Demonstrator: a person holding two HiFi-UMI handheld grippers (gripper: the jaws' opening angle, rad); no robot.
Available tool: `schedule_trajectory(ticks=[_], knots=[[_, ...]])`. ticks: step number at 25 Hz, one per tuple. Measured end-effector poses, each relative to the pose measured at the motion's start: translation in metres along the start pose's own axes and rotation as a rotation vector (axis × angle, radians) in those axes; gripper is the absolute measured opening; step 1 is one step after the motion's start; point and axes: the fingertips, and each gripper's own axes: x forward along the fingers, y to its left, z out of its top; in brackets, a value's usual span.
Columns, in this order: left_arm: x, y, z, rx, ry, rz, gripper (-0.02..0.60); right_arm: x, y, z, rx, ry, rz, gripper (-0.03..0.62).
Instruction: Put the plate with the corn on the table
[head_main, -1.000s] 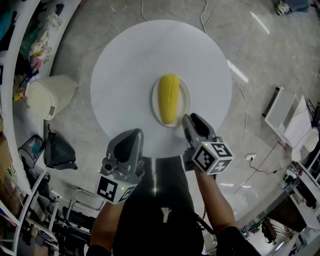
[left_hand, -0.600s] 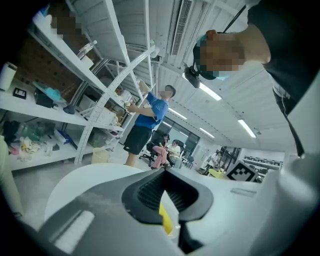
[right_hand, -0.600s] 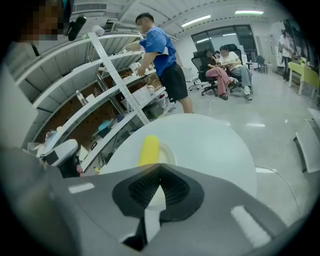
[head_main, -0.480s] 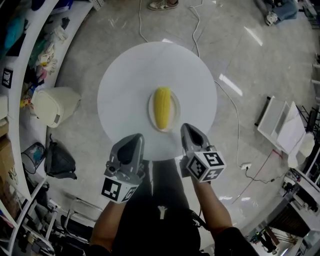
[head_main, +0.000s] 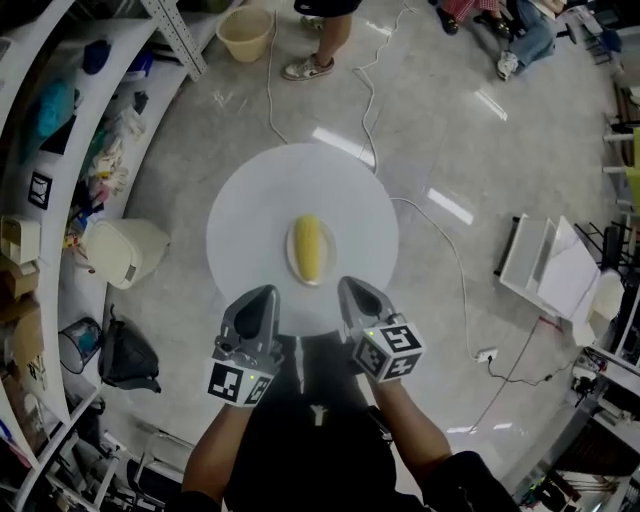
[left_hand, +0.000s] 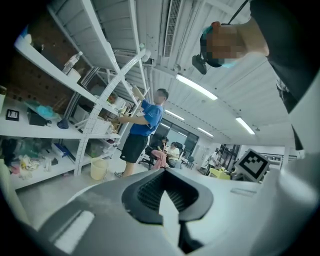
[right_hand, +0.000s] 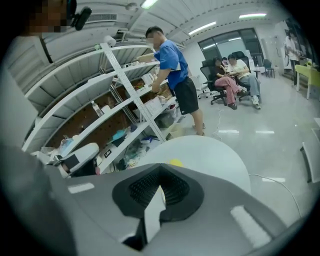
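Observation:
A yellow corn cob (head_main: 309, 248) lies on a white plate (head_main: 291, 256) in the middle of the round white table (head_main: 255, 205). Both grippers hang above the table's near edge, apart from the plate. My left gripper (head_main: 262, 293) is shut with nothing in it, and in its own view (left_hand: 166, 172) it points level at the room. My right gripper (head_main: 350, 284) is also shut and holds nothing. Over its closed jaws (right_hand: 159, 186) the right gripper view shows the table (right_hand: 210, 155) and a bit of the corn (right_hand: 175, 163).
White shelving (head_main: 60, 130) curves along the left, with a cream bin (head_main: 125, 252) and a black bag (head_main: 125, 352) on the floor beside it. A cable (head_main: 370, 80) runs to the table. A person (head_main: 320, 40) stands beyond it; white boxes (head_main: 550, 265) lie at the right.
Both grippers have risen away from the table, which now looks smaller and farther below. The right gripper, earlier at the plate's near rim, has left it; plate and corn stay put.

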Motion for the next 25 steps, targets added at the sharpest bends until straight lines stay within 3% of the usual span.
schedule_trajectory(ticks=[9,25], knots=[[-0.006,-0.033,0.041,0.026,-0.028,0.001,0.003,-0.042,0.02,0.042,-0.04,-0.07,0.023,0.009],[-0.014,-0.075,0.106,0.078,-0.122,0.001,0.003,-0.097,0.064,0.076,-0.157,-0.141,0.113,0.008]])
